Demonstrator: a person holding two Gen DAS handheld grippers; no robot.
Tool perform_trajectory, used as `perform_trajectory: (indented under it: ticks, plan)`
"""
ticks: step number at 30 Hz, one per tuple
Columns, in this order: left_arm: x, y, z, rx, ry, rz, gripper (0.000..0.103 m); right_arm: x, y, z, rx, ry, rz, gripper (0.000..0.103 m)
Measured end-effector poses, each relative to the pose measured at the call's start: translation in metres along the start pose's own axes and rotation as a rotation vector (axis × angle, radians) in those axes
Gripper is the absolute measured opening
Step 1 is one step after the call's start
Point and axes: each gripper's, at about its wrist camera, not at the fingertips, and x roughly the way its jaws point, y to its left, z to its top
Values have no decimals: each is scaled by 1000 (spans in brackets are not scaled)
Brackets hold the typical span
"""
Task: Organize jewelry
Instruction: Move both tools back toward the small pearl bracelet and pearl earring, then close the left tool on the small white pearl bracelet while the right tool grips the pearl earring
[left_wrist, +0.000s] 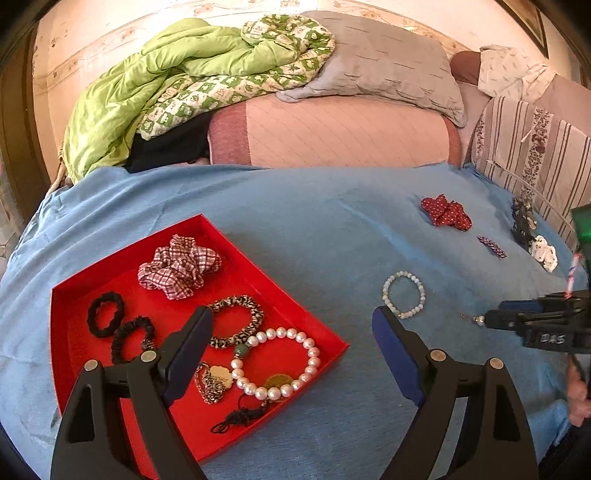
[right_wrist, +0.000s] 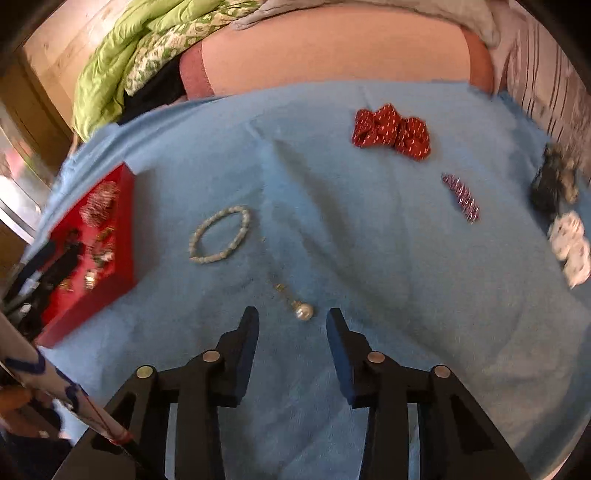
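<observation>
On the blue cloth lies a red tray (left_wrist: 275, 280) holding a checked scrunchie (left_wrist: 179, 266), black hair ties, a leopard hair tie (left_wrist: 256, 314), a white pearl bracelet (left_wrist: 275, 393) and small pendants. My left gripper (left_wrist: 291, 314) hovers open over the tray's right side, with nothing between its fingers. A pearl drop earring (right_wrist: 303, 312) lies on the cloth just ahead of my right gripper (right_wrist: 292, 314). Its jaws stand partly apart on either side of the pearl, not pressing it. A pale bead bracelet (right_wrist: 218, 256) lies to the left of it.
Farther back on the cloth lie a red dotted scrunchie (right_wrist: 391, 131), a purple hair clip (right_wrist: 461, 197), a dark hair piece (right_wrist: 550, 184) and a white scrunchie (right_wrist: 569, 240). Behind are a green quilt (left_wrist: 147, 92), a grey pillow (left_wrist: 384, 62) and a striped cushion (left_wrist: 535, 147).
</observation>
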Motion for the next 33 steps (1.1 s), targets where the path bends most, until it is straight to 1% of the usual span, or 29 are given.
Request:
perform_trajectory:
  ticks: [1, 2, 4, 7, 11, 14, 16, 19, 20, 22, 23, 24, 25, 26, 27, 28, 29, 30, 32, 33]
  plan:
    - [1, -1, 0, 3, 3, -8, 87, 6, 0, 0, -6, 12, 13, 29]
    - [1, -2, 0, 7, 4, -10, 87, 11, 0, -1, -5, 20, 16, 20]
    - [2, -6, -1, 27, 7, -18, 87, 19, 0, -3, -33, 23, -9, 16]
    - [5, -10, -1, 43, 13, -29, 87, 25, 4, -3, -80, 8, -19, 14]
    - [10, -14, 0, 42, 27, -47, 87, 21, 5, -5, -110, 10, -9, 14]
    - [13, -19, -2, 40, 46, -78, 87, 11, 0, -8, -82, 3, 44, 13]
    - [14, -24, -2, 46, 62, -96, 86, 0, -5, -8, -61, -28, 84, 14]
    - [18, -31, 0, 28, 82, -138, 86, -14, -17, 0, 13, -79, 130, 14]
    - [22, -36, 1, 19, 102, -157, 86, -16, -23, 2, 43, -89, 147, 14]
    - [30, -46, 5, 18, 122, -164, 84, -19, -28, 5, 67, -98, 161, 14]
    - [36, -51, 6, 20, 141, -168, 79, -21, -29, 6, 71, -103, 166, 14]
    - [42, -55, 8, 24, 157, -168, 70, -22, -30, 7, 71, -106, 179, 14]
    - [51, -61, 10, 32, 182, -163, 65, -23, -30, 6, 71, -108, 186, 14]
    - [64, -68, 13, 43, 220, -151, 56, -25, -31, 5, 74, -111, 196, 14]
    - [73, -71, 15, 46, 244, -140, 53, -27, -33, 4, 75, -110, 203, 14]
    - [87, -76, 18, 42, 279, -129, 52, -26, -30, 5, 74, -109, 205, 14]
    - [94, -77, 20, 39, 290, -123, 48, -26, -32, 6, 77, -108, 206, 14]
    - [105, -80, 23, 41, 309, -100, 43, -25, -33, 7, 80, -106, 208, 14]
    - [121, -84, 24, 49, 345, -75, 42, -24, -34, 8, 82, -97, 212, 14]
    - [125, -87, 25, 61, 337, -67, 42, -23, -35, 8, 85, -95, 208, 14]
